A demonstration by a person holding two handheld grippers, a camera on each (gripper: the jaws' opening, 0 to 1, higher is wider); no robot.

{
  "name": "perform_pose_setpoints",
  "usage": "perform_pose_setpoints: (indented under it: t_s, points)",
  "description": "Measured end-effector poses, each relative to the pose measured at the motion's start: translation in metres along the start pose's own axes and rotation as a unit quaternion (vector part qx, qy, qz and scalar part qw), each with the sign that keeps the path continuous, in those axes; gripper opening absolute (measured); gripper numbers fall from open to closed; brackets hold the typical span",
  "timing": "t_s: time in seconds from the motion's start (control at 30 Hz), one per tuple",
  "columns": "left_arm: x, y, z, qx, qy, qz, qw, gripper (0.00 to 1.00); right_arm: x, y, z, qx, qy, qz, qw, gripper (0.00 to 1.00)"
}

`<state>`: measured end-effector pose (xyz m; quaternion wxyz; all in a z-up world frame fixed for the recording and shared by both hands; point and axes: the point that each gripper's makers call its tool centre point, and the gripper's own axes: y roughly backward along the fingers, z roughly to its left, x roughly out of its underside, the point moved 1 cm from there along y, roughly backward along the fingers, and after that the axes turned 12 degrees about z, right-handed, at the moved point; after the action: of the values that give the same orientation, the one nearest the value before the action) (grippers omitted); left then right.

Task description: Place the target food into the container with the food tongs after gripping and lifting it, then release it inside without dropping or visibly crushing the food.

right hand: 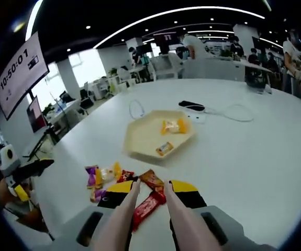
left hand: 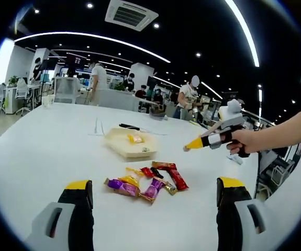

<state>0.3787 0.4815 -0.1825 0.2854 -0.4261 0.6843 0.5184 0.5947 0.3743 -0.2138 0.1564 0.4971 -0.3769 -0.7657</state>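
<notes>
We look along the left gripper (left hand: 153,196), its yellow-tipped jaws standing wide apart above the white table (left hand: 45,141), nothing between them. Ahead lies the pile of wrapped candies (left hand: 147,183), purple, yellow and red, loose on the tabletop. Just beyond it sits the cream tray (left hand: 120,146) with a couple of sweets already inside. From the right a hand (left hand: 247,141) brings the right gripper (left hand: 194,144) in above the table.

From the right gripper view, the tongs (right hand: 147,214) reach forward with their pale arms spread, and a red candy bar (right hand: 146,205) lies between them; we cannot tell whether they touch it. The tray (right hand: 140,141) waits farther on.
</notes>
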Motion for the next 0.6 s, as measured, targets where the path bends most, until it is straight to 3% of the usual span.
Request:
perform_pose_setpoints:
  t_s: [0.33, 0.47, 0.6]
  points:
    - [0.016, 0.004, 0.005, 0.000, 0.018, 0.007, 0.9998, 0.99, 0.003, -0.007, -0.006, 0.003, 0.055, 0.019, 0.9983, 0.25]
    - [0.017, 0.008, 0.010, -0.006, 0.025, 0.006, 0.9997, 0.99, 0.002, -0.007, -0.011, 0.007, 0.123, 0.045, 0.9914, 0.25]
    - [0.018, 0.017, 0.016, -0.016, 0.030, 0.000, 0.9994, 0.99, -0.008, -0.006, -0.017, -0.001, 0.152, 0.052, 0.9870, 0.25]
